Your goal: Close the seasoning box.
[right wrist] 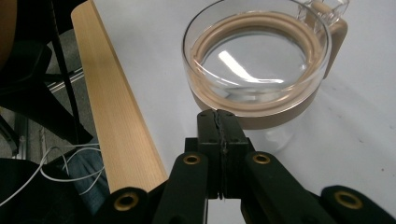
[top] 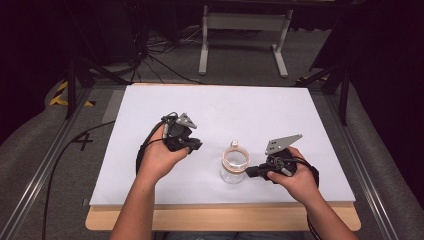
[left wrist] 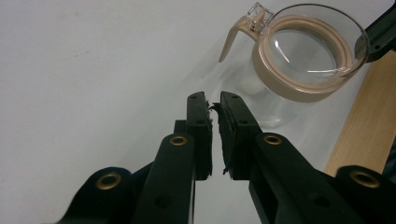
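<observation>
The bench (top: 165, 100) carries a white sheet over a wooden top whose bare edge shows along the person's side, and the glass jar (top: 234, 165) is the landmark for everything else. The jar stands upright on the sheet, close to that near edge and a little right of the bench's middle. It is clear glass with a tan collar around its open mouth and a tan clasp sticking out on the far side. Standing open and within easy reach of both hands, it looks placed to be worked from either side.

The right tool (top: 251, 172) lies just right of the jar, level with its collar and very near the glass or perhaps touching it. Its jaws are pressed together with nothing between them, and in the right gripper view they point straight at the collar. That suggests a nudge or a steadying contact rather than a grasp.

The left tool (top: 194, 146) is held left of the jar and clear of it. Its jaws stand almost together, a thin slit between the worn pads (left wrist: 201, 135), gripping nothing, probably waiting its turn.
</observation>
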Demonstrator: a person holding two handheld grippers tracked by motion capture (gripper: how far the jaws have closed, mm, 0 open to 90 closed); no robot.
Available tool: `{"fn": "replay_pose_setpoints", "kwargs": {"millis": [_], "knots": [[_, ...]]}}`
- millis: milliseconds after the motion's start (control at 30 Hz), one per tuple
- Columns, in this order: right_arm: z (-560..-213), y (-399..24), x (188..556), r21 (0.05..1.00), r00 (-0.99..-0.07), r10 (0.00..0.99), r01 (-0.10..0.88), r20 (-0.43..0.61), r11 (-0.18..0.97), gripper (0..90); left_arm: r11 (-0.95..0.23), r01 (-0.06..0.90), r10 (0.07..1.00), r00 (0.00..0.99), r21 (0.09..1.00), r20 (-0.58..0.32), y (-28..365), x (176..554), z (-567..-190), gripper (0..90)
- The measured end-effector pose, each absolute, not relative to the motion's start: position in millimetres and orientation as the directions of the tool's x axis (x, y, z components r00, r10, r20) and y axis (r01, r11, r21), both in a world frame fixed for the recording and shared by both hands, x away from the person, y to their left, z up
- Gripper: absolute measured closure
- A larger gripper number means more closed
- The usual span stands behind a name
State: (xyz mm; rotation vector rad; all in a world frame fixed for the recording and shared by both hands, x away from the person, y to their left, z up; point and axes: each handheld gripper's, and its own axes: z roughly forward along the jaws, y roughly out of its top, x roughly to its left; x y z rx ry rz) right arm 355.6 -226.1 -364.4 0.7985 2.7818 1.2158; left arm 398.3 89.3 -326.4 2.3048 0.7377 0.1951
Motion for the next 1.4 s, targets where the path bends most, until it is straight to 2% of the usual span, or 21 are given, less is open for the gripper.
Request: {"fn": "replay_pose_setpoints", "kwargs": {"millis": [367,600,900,1200,1300,1400], "knots": [[-361.0,-228.4,353.5,0.696,-0.874,0.445,0.442,0.193,0.566,89.7,-0.569,0.463,0.569,0.818,0.680,-0.081,91.7,398.6,-326.6,76.3],[-344.3,-246.0,357.4,0.770,-0.855,0.488,0.428,0.175,0.474,74.8,-0.538,0.483,0.591,0.801,0.691,-0.100,101.7,394.7,-328.5,71.8],[-330.1,-281.5,372.0,0.817,-0.803,0.578,0.427,0.145,0.388,69.9,-0.512,0.514,0.628,0.771,0.688,-0.109,119.0,392.8,-333.3,69.7],[-349.6,-326.7,396.6,0.803,-0.680,0.727,0.487,0.100,0.345,59.3,-0.469,0.537,0.652,0.746,0.701,-0.135,129.4,403.2,-349.5,64.7],[-356.5,-334.5,401.7,0.794,-0.655,0.748,0.507,0.102,0.335,58.0,-0.464,0.550,0.658,0.739,0.694,-0.146,131.6,406.9,-354.8,64.2],[-373.6,-347.0,413.4,0.772,-0.634,0.766,0.539,0.107,0.337,52.0,-0.450,0.564,0.661,0.731,0.693,-0.166,133.7,410.6,-361.6,61.0]]}}
